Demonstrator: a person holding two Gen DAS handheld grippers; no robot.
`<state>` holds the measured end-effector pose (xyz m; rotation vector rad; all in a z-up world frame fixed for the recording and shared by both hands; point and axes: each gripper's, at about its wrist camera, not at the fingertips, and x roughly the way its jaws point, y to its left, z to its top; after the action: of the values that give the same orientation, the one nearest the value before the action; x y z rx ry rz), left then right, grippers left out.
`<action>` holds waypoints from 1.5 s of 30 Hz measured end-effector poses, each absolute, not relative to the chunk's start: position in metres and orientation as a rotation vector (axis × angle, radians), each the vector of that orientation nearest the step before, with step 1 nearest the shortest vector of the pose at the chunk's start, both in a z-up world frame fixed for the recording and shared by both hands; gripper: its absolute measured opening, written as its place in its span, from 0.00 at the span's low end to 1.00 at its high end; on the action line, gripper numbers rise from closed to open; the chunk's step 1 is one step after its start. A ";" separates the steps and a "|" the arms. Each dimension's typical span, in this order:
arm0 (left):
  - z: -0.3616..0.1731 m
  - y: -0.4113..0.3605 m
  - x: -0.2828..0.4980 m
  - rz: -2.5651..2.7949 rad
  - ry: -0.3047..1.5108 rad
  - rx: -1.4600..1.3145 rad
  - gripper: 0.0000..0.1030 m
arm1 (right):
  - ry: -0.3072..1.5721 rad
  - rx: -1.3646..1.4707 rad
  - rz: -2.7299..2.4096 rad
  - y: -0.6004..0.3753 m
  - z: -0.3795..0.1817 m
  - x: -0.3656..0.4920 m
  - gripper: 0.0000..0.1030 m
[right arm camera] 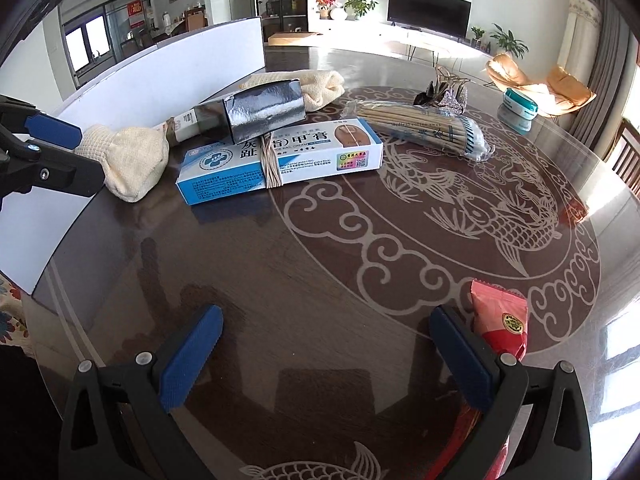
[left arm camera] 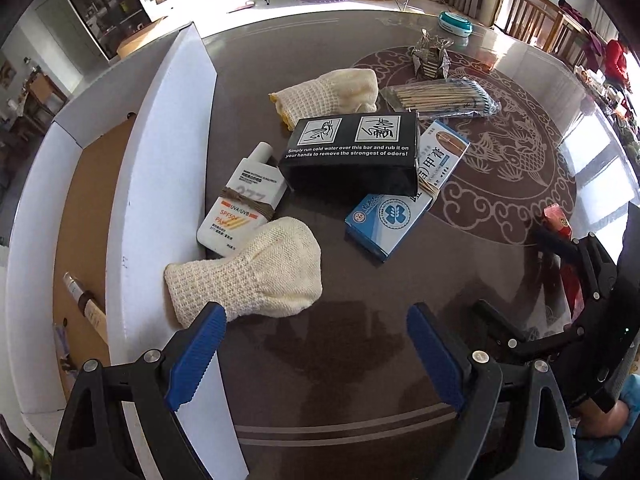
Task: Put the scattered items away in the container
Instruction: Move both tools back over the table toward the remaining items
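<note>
Left wrist view. The left gripper (left arm camera: pixel 314 344) hangs over the table (left arm camera: pixel 360 380) with its fingers spread wide and nothing between them; the near knitted mitt (left arm camera: pixel 250 274) lies at its 11 o'clock, its cuff just beside the left blue pad. The sunscreen bottle (left arm camera: pixel 244 204) sits at the mitt's 12 o'clock, touching it. The black box (left arm camera: pixel 352 156) rests partly on the blue carton (left arm camera: pixel 404 200). The white container (left arm camera: pixel 160 184) stands at 9 o'clock, already holding a small bottle (left arm camera: pixel 82 298).

Right wrist view. The right gripper (right arm camera: pixel 326 354) also stands wide and empty; a red packet (right arm camera: pixel 500 324) lies against the outer side of its right finger, at 3 o'clock. The cotton swab bag (right arm camera: pixel 424 128) lies at 1 o'clock.

Risk, as a judgement: closing on the mitt's cuff alone may let the soft knit slip free, or drag the touching bottle along.
</note>
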<state>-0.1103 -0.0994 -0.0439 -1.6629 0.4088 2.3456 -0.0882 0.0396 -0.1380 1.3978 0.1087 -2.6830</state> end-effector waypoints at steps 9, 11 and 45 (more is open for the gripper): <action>-0.040 -0.101 -0.107 2.356 0.400 -1.640 0.90 | 0.109 1.397 -2.683 0.039 -0.138 -0.088 1.00; -0.041 -0.102 -0.108 2.354 0.394 -1.644 0.90 | 0.108 1.397 -2.683 0.039 -0.138 -0.088 1.00; -0.036 -0.091 -0.101 2.358 0.487 -1.556 0.90 | -0.090 1.354 -2.662 0.138 -0.100 -0.028 1.00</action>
<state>-0.1014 -0.0905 -0.0358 -1.5560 0.4865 2.3576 -0.0282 0.1376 -0.0998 1.3544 -0.0901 -2.6616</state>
